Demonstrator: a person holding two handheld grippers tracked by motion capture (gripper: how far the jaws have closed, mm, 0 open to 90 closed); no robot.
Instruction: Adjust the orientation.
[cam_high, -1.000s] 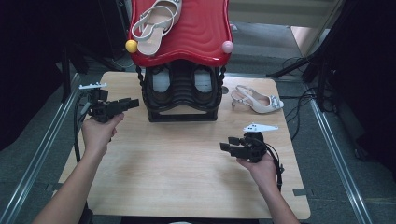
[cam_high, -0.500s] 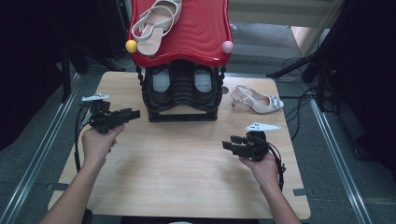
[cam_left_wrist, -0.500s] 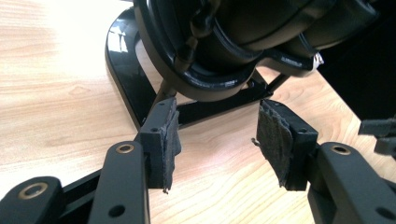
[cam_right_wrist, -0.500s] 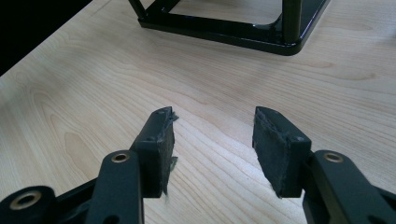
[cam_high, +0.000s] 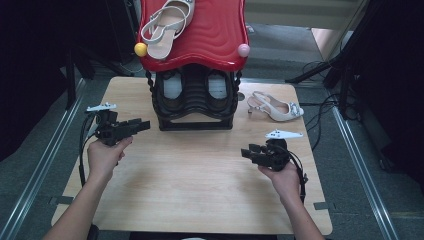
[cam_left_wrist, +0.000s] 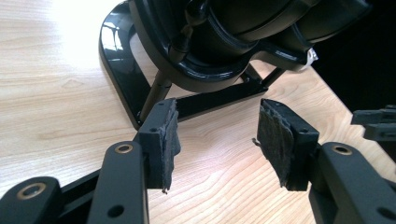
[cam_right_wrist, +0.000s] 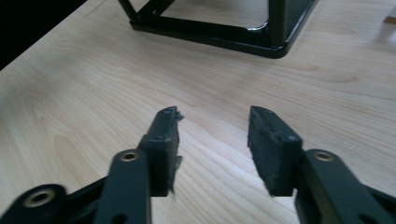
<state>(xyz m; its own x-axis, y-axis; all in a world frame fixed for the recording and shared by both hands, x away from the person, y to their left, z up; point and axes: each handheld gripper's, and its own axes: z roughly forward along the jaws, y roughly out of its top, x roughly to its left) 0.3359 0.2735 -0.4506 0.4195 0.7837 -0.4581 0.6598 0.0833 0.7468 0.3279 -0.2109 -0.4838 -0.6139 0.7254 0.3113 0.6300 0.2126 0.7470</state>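
We see the black shoe rack (cam_high: 196, 102) standing at the middle of the table's (cam_high: 200, 200) far edge, dark shoes inside, a red tray (cam_high: 210, 30) on top bearing a beige sandal (cam_high: 165, 22). Our left gripper (cam_high: 142, 125) hovers near the left edge, jaws apart and empty, aimed at the rack's base. Our right gripper (cam_high: 247, 151) hangs toward the right edge, likewise spread, holding nothing. Another beige sandal (cam_high: 275, 106) lies by the far right corner.

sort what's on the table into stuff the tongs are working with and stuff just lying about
In the job:
- left tongs, open, aimed at the shoe rack
- right tongs, open, over bare table
- heeled sandal beside the rack
- matching sandal on the red top shelf

Lying about:
- dark shoes inside the rack
- cables on the floor
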